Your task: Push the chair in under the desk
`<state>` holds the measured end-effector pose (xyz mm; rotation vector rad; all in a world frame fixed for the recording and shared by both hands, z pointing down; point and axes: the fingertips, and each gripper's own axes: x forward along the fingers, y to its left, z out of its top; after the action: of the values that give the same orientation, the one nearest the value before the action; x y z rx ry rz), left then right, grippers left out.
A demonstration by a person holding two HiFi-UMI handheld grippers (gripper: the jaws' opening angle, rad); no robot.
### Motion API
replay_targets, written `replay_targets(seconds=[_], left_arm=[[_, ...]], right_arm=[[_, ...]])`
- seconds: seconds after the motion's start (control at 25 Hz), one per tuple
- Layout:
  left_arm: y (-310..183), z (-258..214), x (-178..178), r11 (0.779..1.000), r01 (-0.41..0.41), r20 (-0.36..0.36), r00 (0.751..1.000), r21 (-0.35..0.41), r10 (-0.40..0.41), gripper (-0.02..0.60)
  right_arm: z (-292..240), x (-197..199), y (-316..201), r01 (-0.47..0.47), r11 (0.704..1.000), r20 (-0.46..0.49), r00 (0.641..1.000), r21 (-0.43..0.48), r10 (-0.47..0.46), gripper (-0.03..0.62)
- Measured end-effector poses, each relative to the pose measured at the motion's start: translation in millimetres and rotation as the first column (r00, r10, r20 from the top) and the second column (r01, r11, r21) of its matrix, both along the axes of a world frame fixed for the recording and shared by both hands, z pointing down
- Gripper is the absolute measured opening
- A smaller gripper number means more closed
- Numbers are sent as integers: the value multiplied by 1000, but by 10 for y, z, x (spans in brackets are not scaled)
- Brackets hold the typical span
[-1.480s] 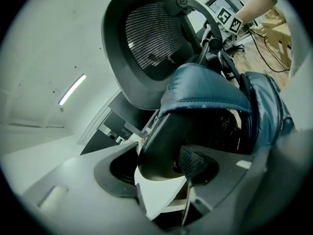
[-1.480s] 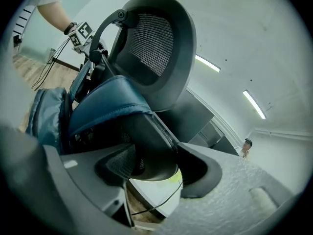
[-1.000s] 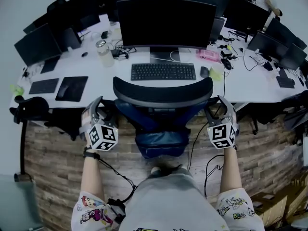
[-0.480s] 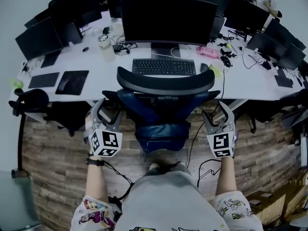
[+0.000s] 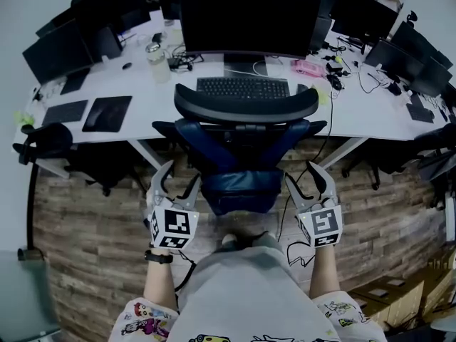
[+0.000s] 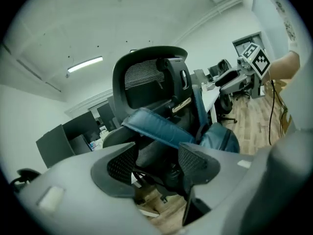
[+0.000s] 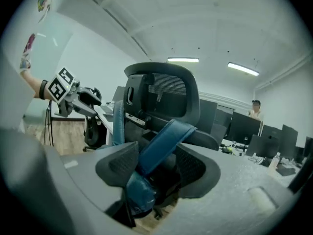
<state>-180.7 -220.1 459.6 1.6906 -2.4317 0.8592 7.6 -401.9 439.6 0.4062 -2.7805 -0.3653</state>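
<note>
A black office chair [image 5: 246,109] with a blue lower back stands close against the white desk [image 5: 153,109], its headrest just in front of the keyboard [image 5: 242,86]. My left gripper [image 5: 181,177] hangs off the chair's left side and my right gripper [image 5: 303,177] off its right, both clear of it. Both jaws have just been closing a little but stand open with nothing between the pads. The left gripper view looks past the open left gripper [image 6: 156,163] at the chair [image 6: 151,82]. The right gripper view does the same past the right gripper [image 7: 151,168] toward the chair [image 7: 164,92].
A large monitor [image 5: 246,20], a bottle [image 5: 158,63], a pink object [image 5: 308,67], cables and more screens crowd the desk. Another black chair [image 5: 43,152] sits at the left. A cable [image 5: 288,219] trails over the wooden floor [image 5: 85,219]. A person [image 7: 254,109] stands far off.
Both grippers have drawn back from the chair's sides toward me and rolled, now pointing more upright in the head view. The chair stays at the desk.
</note>
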Motion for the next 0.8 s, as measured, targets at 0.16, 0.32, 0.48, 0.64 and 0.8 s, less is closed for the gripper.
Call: replay_targets(seconds=[0.16,0.32,0.48,0.64,0.8], left_arm=[[25,27,235,999,-7,-75,997,35,10,245],[79,78,426,997,-6,-161,987,78,18,204],[93,171,588,993,0,-238,971,122,29,138],[100,279,712,989,5,-345,937,146,47,109],[102,296,799,984,11,-413,908,179,65,35]], right_arm=[[64,40,201,20,996,34,999,-92,-17,202],[152,79,356,36,985,46,999,-166,-29,152],[234,157,448,40,975,59,998,-219,-27,98],[295,245,484,29,962,76,997,-271,-9,49],[311,338,474,14,955,93,996,-297,15,2]])
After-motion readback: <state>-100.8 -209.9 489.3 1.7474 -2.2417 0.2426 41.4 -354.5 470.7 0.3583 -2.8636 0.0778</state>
